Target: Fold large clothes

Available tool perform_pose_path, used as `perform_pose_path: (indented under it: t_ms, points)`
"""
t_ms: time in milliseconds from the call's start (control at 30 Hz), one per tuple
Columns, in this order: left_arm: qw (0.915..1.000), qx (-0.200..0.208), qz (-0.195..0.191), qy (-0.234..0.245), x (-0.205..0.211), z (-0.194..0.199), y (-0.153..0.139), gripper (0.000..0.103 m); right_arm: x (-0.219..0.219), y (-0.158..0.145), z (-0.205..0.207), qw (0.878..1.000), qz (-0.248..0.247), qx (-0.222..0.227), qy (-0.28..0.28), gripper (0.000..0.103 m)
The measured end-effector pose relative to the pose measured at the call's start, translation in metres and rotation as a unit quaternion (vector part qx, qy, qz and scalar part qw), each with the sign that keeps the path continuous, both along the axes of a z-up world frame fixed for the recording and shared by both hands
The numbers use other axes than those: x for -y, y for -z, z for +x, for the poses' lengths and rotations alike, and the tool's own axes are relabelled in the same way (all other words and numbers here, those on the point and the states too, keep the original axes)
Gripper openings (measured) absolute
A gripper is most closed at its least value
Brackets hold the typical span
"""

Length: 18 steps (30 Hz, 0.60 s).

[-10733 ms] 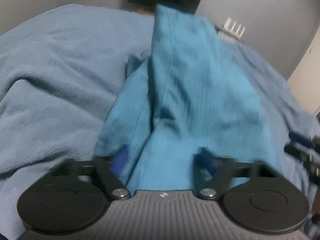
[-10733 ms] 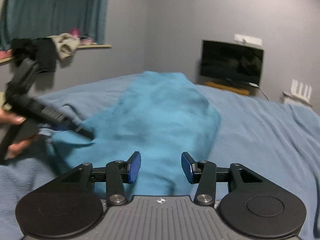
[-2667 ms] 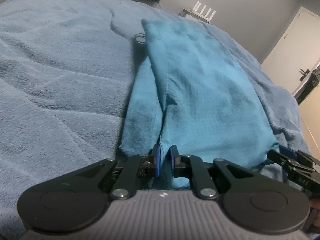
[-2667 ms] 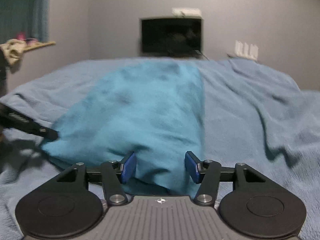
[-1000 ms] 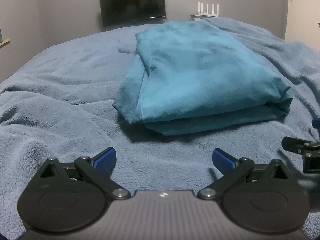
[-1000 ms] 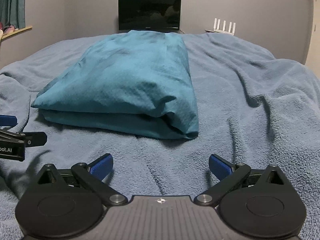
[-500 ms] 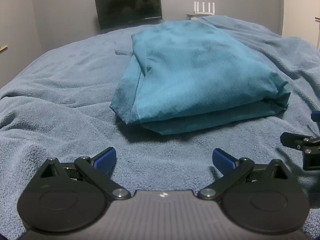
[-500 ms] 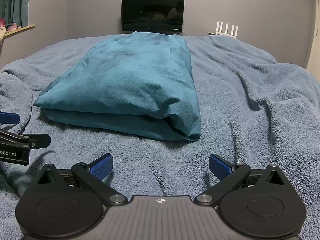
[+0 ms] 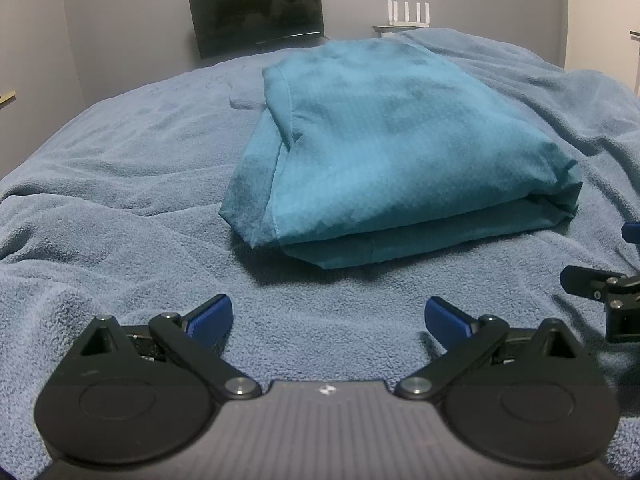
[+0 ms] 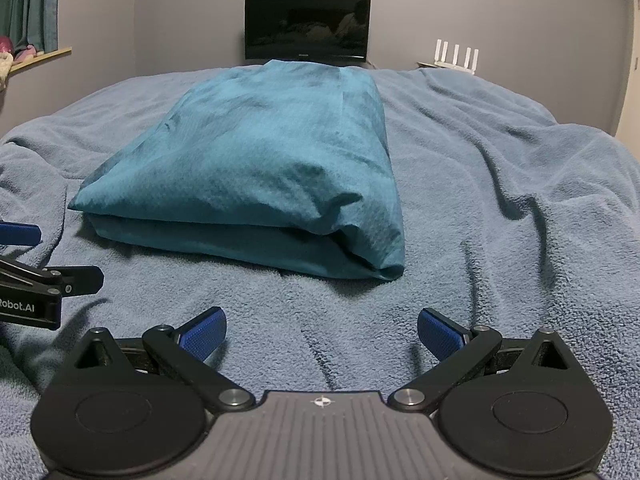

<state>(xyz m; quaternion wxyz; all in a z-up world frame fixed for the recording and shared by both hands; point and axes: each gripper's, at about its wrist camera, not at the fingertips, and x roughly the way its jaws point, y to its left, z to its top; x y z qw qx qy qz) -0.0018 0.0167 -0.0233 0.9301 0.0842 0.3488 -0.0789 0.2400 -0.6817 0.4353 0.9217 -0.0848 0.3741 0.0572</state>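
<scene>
On the bed, spread with a soft grey-blue fleece blanket (image 10: 500, 168), the teal woven garment (image 10: 272, 152) lies folded into a thick oblong bundle, well forward of both tools and touched by neither. The left gripper (image 9: 326, 316) hovers low over the blanket with its jaws spread wide and holding nothing; the right gripper (image 10: 322, 328) sits the same way, jaws wide apart and empty, just beside its partner. Judging by the stacked layers, the folding looks close to finished, so the step in hand seems to be letting go and checking the result. To do that well, any further touch should be light and flat: press down on the puffy right corner to settle it rather than pinch, since a pinch would likely drag the top layer off the lower one. The cloth looks thin, matte and finely textured, with a stitched hem along its left edge; the blanket is plush, nubbly and rumpled into shallow ridges.
</scene>
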Motion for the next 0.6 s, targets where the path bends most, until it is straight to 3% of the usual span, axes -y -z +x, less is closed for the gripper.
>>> perform_pose_path:
  t_ms: [600]
  points:
    - [1.0, -0.002, -0.007, 0.003, -0.0013, -0.0006, -0.0013, 0.103, 0.0, 0.0008, 0.0003, 1.0, -0.001, -0.002, -0.002, 0.103]
